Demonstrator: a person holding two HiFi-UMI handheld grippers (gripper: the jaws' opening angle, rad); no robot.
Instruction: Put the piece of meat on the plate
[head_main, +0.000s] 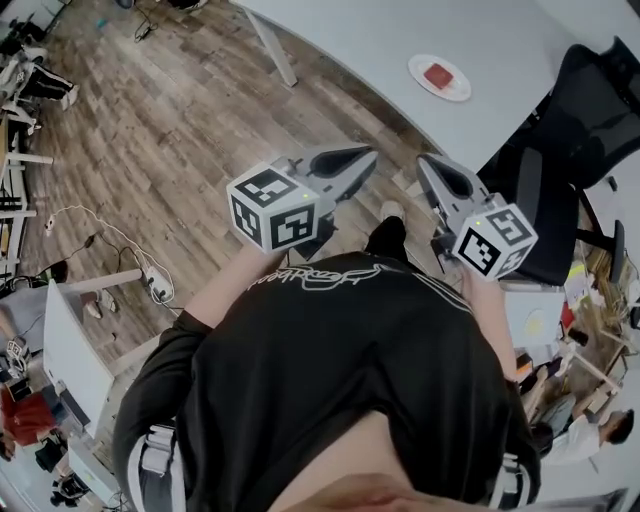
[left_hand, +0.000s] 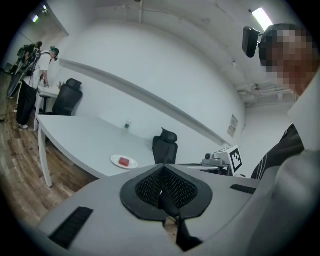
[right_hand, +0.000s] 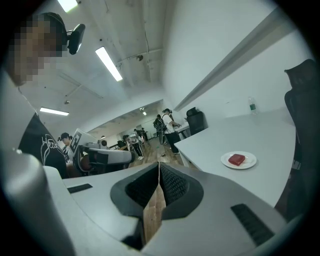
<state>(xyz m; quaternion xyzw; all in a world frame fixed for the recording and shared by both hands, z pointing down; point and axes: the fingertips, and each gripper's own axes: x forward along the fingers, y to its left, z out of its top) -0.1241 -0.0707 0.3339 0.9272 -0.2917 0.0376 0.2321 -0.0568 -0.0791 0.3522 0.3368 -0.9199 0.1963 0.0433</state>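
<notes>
table: I see a long pale grey tabletop (head_main: 520, 40) on white legs | on it: round white plate (head_main: 460, 92) near the front edge, red slab of meat (head_main: 439, 75) on that plate; small bottle (left_hand: 127, 126) further back | floor: brown wood-plank floor (head_main: 180, 120), white power strip (head_main: 155, 283) and loose cable lying on it

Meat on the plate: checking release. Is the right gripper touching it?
Apart. Head view: a stretch of table lies between the right gripper and the meat on the plate.
</notes>
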